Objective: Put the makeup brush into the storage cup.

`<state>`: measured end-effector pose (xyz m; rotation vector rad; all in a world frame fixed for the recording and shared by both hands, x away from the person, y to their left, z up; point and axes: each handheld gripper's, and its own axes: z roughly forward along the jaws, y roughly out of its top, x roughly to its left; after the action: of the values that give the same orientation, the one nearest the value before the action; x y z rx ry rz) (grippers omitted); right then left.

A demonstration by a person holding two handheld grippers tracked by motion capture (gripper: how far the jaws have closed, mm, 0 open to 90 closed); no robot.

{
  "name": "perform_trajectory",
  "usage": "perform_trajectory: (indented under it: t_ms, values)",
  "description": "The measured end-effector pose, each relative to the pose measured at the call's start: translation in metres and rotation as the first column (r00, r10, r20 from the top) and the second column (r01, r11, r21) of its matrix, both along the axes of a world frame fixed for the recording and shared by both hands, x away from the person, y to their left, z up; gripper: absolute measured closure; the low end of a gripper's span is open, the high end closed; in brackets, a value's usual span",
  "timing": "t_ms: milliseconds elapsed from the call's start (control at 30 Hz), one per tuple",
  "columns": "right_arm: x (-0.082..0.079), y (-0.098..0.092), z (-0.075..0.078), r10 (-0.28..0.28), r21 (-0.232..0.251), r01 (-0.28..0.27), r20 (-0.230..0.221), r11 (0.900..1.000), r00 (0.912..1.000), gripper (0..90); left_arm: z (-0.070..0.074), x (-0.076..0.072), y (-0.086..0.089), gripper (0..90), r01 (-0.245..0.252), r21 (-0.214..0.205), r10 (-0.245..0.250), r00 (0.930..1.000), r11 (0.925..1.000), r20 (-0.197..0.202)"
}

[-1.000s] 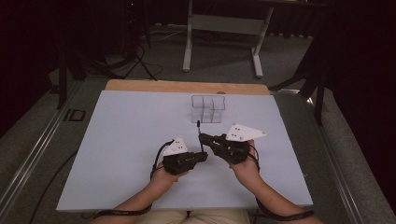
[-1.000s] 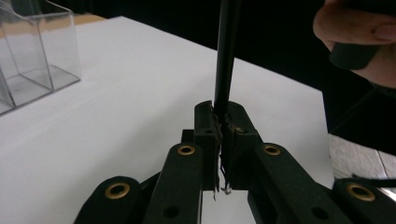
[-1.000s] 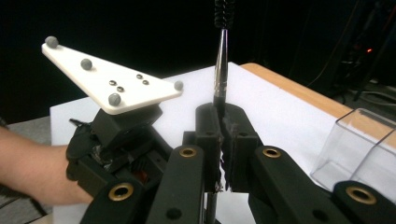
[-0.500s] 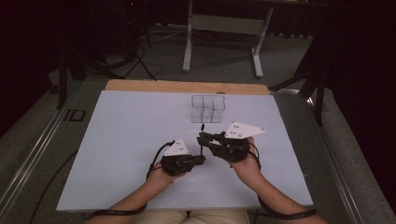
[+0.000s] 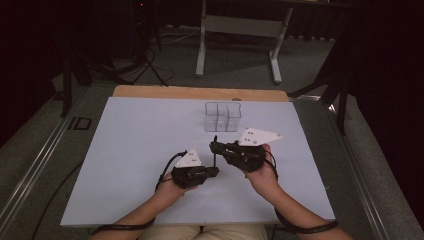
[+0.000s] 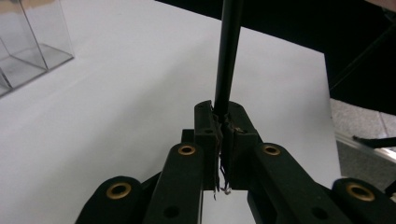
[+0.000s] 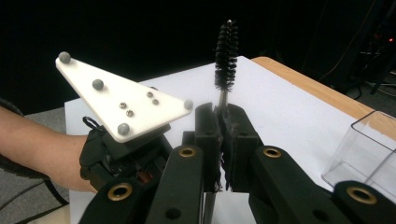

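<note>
Both my jaws are clamped on the brush (image 7: 226,56), mid-handover; next, one pair lets go before it goes to the box (image 5: 223,116) ahead.

Brush (image 5: 215,150) upright between claws – clear box (image 5: 223,116) behind, on table (image 5: 125,145).

We take this for a lab or recording studio: black curtains (image 5: 45,45) all round, cables on grey carpet (image 5: 165,65), a metal stand (image 5: 240,30) beyond the white-covered desk (image 5: 130,145).
</note>
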<state>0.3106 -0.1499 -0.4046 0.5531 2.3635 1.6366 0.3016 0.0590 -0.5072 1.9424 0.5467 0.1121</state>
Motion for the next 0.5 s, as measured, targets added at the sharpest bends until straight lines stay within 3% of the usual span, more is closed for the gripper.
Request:
perform_trajectory:
  t_ms: [67,267,333,500]
  values:
    - [0.001,0.0,0.001,0.001,0.001,-0.001,-0.003,1.0,1.0,85.8,0.001,0.001,0.001,84.7,-0.006,0.007,0.006,1.0,1.0,0.0]
    - [0.005,-0.001,0.004,-0.01,-0.004,0.01,0.004,0.9999,0.9999,85.8,0.006,0.002,0.005,68.1,-0.032,0.044,0.032,0.9994,0.9985,-0.009]
    - [0.006,-0.002,0.005,-0.009,-0.002,0.009,0.004,1.0,1.0,85.8,0.008,0.002,0.011,68.0,-0.042,0.05,0.043,0.9989,0.9979,-0.02]
    - [0.007,-0.003,0.006,-0.014,0.0,0.014,0.006,0.9999,0.9999,85.8,0.01,0.001,0.02,56.5,-0.045,0.066,0.047,0.9986,0.9968,-0.025]
